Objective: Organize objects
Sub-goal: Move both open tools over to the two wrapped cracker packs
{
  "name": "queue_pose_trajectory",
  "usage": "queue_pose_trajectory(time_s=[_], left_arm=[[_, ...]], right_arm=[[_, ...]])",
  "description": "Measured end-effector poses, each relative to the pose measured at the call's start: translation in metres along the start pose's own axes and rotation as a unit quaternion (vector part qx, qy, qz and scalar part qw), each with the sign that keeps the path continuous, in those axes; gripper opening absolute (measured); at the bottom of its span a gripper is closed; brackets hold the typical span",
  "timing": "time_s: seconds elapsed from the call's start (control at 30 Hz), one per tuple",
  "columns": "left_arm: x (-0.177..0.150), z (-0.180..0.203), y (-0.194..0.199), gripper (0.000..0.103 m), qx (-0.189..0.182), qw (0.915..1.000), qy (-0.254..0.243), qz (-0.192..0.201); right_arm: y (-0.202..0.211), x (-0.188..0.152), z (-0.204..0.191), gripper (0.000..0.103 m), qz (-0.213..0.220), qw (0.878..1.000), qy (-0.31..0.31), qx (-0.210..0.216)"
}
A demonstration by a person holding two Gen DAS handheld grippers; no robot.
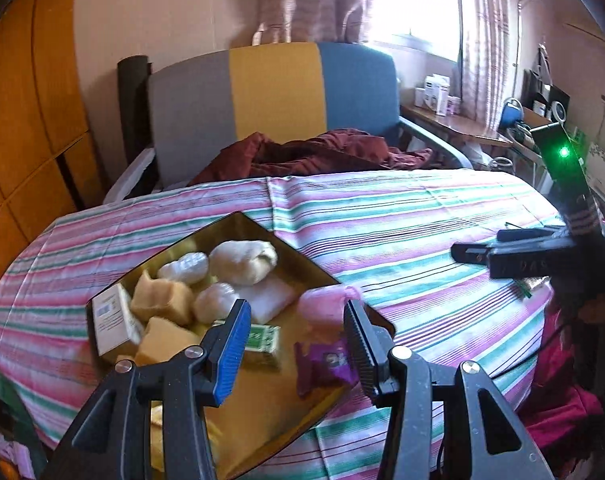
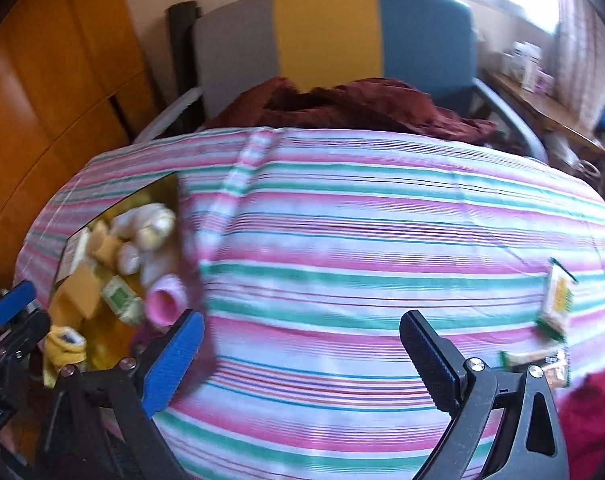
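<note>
The left hand-held gripper (image 1: pixel 298 344) is wide open and holds nothing, and so is the right hand-held gripper (image 2: pixel 302 360). Most things already sit in the tray (image 1: pixel 258 412) at 9 o'clock. Two snack packs (image 2: pixel 558 300) at 3 o'clock on the counter (image 2: pixel 342 240) are left, I think.

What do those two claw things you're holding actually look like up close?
Each is black plastic with triangular cut-outs and silver screw heads. The left gripper and the right gripper both have one ribbed blue finger pad and one ribbed black pad.
</note>
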State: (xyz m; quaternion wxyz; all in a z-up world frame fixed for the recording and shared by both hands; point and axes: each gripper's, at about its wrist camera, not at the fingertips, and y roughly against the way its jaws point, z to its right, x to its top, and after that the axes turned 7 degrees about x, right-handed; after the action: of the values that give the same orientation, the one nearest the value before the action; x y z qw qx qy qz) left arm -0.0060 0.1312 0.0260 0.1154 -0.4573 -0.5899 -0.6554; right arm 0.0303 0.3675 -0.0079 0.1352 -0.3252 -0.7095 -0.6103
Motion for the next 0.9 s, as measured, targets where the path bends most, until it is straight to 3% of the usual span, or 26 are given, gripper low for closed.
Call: queue_pose_trajectory(time_s=[0.27, 0.57, 0.77, 0.9], left_arm=[[0.009, 0.03, -0.007, 0.049, -0.021, 0.9993, -0.03, 0.001], [0.015, 0.064, -0.015, 0.049, -0.042, 0.9969, -0.066, -0.003], [0.016, 0.087, -0.022, 0.049, -0.052, 0.9945, -0.09, -0.009], [0.016, 0.105, -0.03, 0.049, -0.062, 0.9922, -0.106, -0.02]], right_arm=[[0.028, -0.002, 0.086, 0.1, 0.019, 0.994, -0.08, -0.068], [0.042, -0.014, 0.167, 0.102, 0.045, 0.976, -0.147, -0.153], [0.05, -0.033, 0.215, 0.102, 0.072, 0.954, -0.25, -0.151], [0.061, -0.037, 0.227, 0.102, 0.093, 0.944, -0.279, -0.147]])
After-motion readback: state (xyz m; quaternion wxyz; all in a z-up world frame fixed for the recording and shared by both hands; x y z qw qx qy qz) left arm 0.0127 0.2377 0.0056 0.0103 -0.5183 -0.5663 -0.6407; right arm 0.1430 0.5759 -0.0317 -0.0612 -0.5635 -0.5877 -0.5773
